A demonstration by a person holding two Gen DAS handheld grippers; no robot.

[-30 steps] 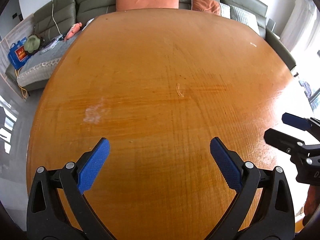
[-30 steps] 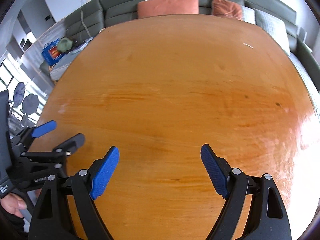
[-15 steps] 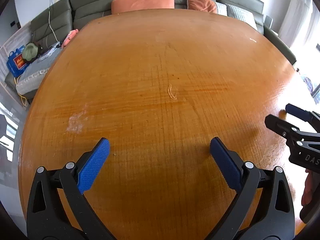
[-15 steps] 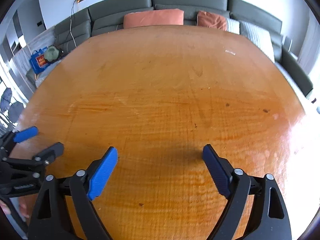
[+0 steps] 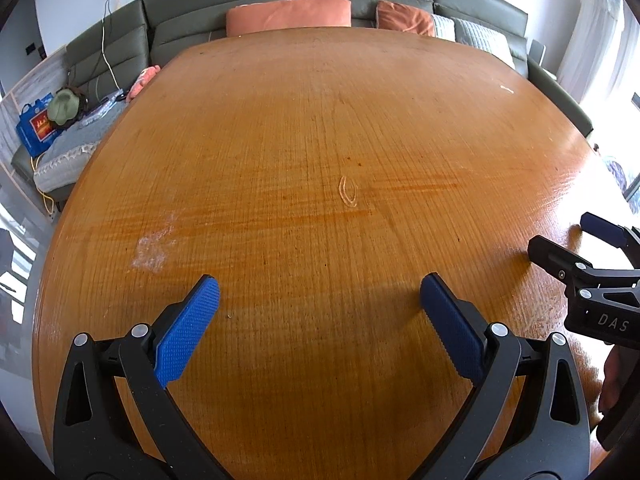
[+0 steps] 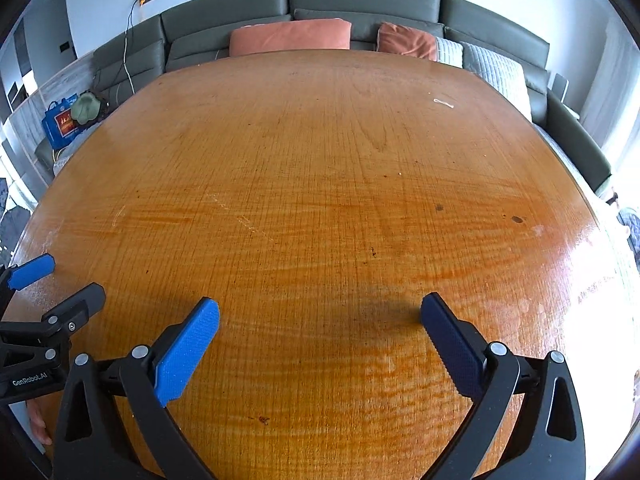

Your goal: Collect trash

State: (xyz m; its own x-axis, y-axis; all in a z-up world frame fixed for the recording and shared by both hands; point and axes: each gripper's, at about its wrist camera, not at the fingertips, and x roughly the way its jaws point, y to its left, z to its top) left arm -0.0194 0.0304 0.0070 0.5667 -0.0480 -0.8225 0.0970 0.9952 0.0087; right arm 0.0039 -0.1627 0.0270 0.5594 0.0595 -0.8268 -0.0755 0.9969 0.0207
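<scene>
A small white scrap (image 5: 506,88) lies far back right on the wooden table (image 5: 280,140); it also shows in the right wrist view (image 6: 443,103). My left gripper (image 5: 318,292) is open and empty above the table's near part. My right gripper (image 6: 320,312) is open and empty, also above the near part. Each gripper shows in the other's view: the right gripper (image 5: 560,240) at the right edge, the left gripper (image 6: 60,280) at the left edge. Both are far from the scrap.
A grey sofa (image 6: 360,4) with orange cushions (image 6: 290,36) wraps around the table's far side. A blue bag (image 5: 36,126) and a green hat (image 5: 64,106) lie on the sofa at the left. A white smudge (image 5: 154,248) marks the table.
Both grippers have tilted up and drawn back a little, so more of the sofa and wall shows. Both stay open and empty.
</scene>
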